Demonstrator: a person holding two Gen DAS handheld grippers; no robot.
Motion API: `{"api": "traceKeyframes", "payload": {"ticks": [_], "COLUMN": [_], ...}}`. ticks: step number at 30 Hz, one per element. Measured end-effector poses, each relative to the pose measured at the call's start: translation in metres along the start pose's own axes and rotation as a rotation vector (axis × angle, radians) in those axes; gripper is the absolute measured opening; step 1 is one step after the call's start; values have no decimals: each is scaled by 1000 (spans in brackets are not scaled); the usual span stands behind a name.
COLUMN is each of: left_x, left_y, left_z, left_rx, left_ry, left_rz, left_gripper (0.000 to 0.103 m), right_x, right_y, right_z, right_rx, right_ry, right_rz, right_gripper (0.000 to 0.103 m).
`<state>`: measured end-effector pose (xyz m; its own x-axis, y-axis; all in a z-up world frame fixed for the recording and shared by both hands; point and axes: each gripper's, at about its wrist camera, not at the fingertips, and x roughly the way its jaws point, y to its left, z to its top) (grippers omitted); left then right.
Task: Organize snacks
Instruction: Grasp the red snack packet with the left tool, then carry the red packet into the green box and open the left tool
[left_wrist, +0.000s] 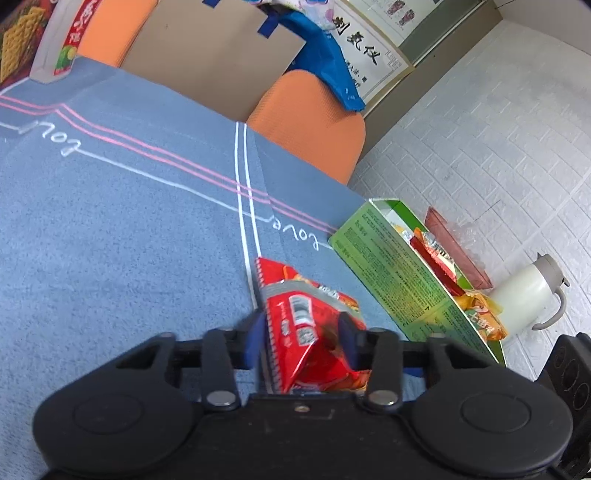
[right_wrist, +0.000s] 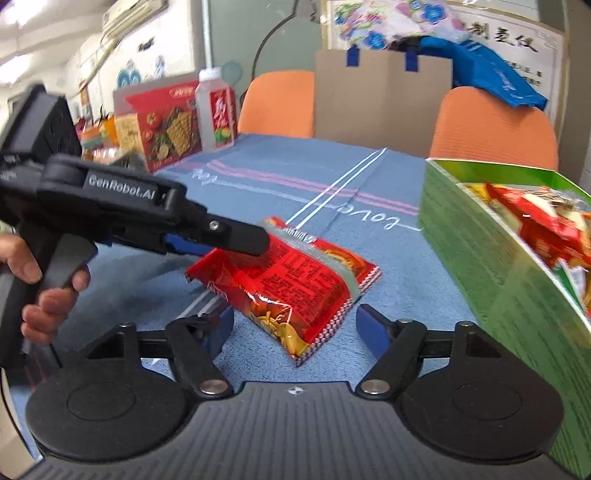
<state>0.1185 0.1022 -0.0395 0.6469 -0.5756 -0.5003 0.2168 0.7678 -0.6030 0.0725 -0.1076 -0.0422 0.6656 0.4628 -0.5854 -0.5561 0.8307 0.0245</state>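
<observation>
Left fingers (left_wrist: 255, 332) pinching red snack packet (left_wrist: 306, 325) on blue cloth (left_wrist: 110, 221), right fingers (right_wrist: 373, 328) spread wide, green box (right_wrist: 480, 258) beside

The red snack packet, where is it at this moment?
The red snack packet lies on the blue tablecloth, left of the green box in the right wrist view. The left gripper is closed on its near end.
</observation>
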Motion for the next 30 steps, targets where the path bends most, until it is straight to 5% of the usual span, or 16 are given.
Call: {"api": "traceKeyframes", "payload": {"ticks": [2, 3, 14, 28, 29, 30], "left_x": [3, 3, 2, 103, 111, 117], "left_y": [-6, -11, -93, -176, -179, -180], "left_z": [-4, -5, 19, 55, 58, 59], "left_rx": [-3, 11, 180, 268, 273, 274], "left_ry": [7, 3, -79, -13, -10, -8], "left_rz": [-17, -15, -172, -312, -307, -295], "left_gripper": [35, 35, 34, 35, 39, 55], "right_x": [-1, -3, -75, -103, -102, -101], "right_y": [3, 3, -24, -117, -124, -130], "right_z": [2, 1, 11, 20, 20, 20], "right_rx": [-10, -5, 35, 142, 155, 167], "right_ry": [-3, -9, -221, -307, -307, -309], "right_rz": [12, 9, -133, -324, -325, -327], "right_gripper": [68, 67, 65, 65, 65, 65]}}
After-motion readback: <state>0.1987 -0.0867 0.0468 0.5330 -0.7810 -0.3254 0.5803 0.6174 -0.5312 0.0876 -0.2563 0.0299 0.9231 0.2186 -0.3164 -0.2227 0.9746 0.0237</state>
